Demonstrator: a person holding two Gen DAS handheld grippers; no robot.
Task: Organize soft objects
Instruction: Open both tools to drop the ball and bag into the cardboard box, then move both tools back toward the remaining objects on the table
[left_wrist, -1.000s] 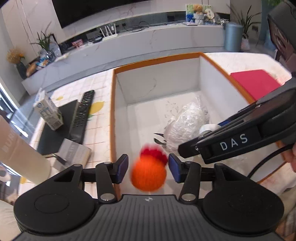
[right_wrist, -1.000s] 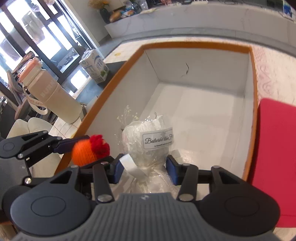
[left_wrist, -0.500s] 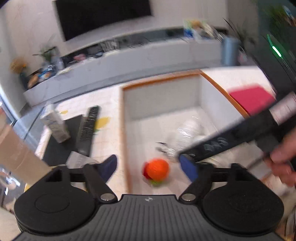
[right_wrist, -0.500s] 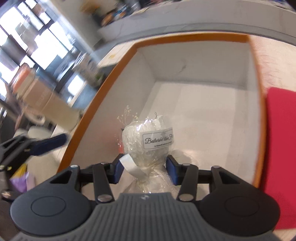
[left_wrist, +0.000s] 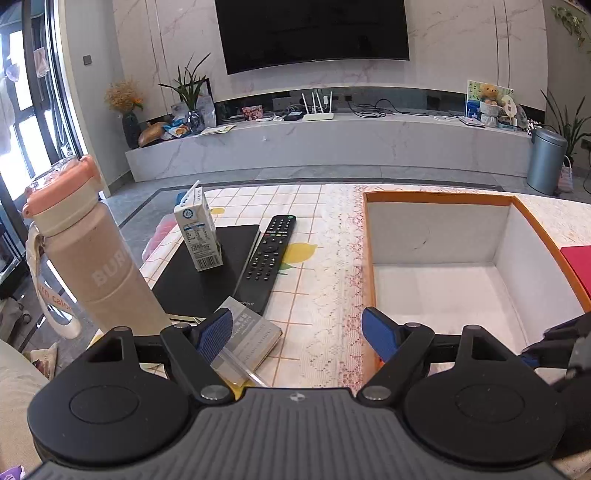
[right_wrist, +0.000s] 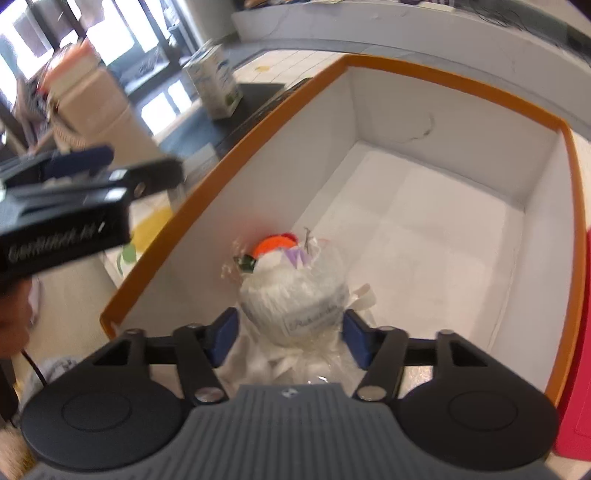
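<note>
The left gripper (left_wrist: 297, 334) has its blue-padded jaws spread wide and empty, hanging over the lace-edged, yellow-checked cloth of the worktop (left_wrist: 314, 280), just outside the left wall of the orange-rimmed white box (left_wrist: 439, 197). In the left wrist view the part of the box floor that shows is bare.

In the right wrist view the right gripper (right_wrist: 290, 338) sits low inside the near end of the same box (right_wrist: 461, 86). Its jaws are parted to either side of the clear cellophane-wrapped white bundle with a printed label (right_wrist: 295, 299); whether the pads press the wrap or stand just free of it cannot be told. The bundle lies on the box floor, directly between and ahead of the jaws. Just behind it, close to the box's left wall, the orange knitted ball with a red tuft (right_wrist: 275, 243) lies on the floor, half hidden by the bundle's top.

Left of the box stand a pink-lidded beige water bottle (left_wrist: 92, 254), a small milk carton (left_wrist: 197, 230) on a black notebook (left_wrist: 207, 273), and a black remote control (left_wrist: 267, 258).
</note>
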